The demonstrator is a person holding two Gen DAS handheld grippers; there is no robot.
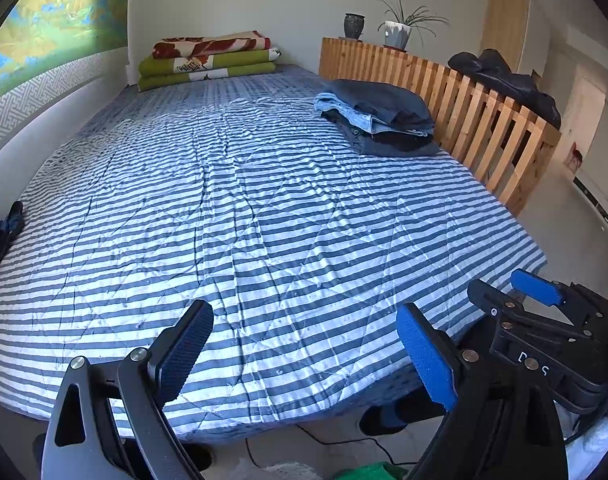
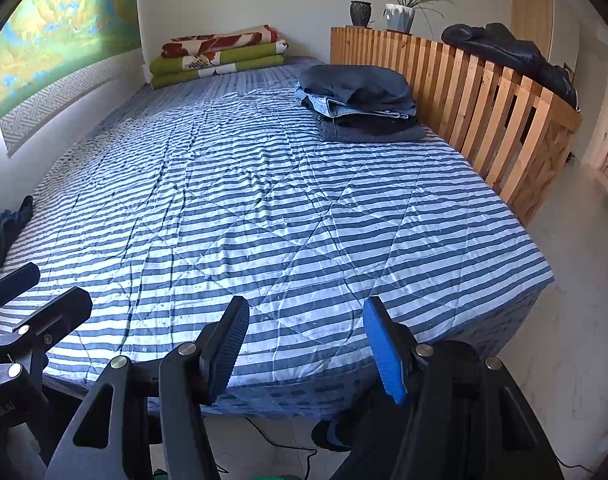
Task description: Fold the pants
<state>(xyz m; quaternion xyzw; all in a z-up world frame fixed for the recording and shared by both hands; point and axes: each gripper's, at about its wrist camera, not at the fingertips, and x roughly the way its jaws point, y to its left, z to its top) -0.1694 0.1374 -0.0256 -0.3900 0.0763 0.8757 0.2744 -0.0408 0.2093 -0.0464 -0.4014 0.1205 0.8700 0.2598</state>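
Note:
A stack of folded pants [image 1: 379, 118] [image 2: 363, 102], dark and light denim, lies on the striped bed [image 1: 232, 208] [image 2: 264, 216] at the far right beside the wooden rail. My left gripper [image 1: 307, 354] stands open over the bed's near edge with nothing between its fingers. My right gripper [image 2: 305, 354] is also open and holds nothing, hovering at the same near edge. In the left wrist view the right gripper [image 1: 523, 300] shows at the lower right. The left gripper's fingers [image 2: 44, 304] show at the lower left of the right wrist view.
A slatted wooden rail [image 1: 443, 92] [image 2: 483, 92] borders the bed's right side, with a dark jacket [image 1: 507, 80] draped on it and plant pots [image 1: 395, 32]. Folded blankets [image 1: 212, 60] lie at the head. A small dark blue cloth [image 1: 0, 236] [image 2: 10, 228] sits at the left edge.

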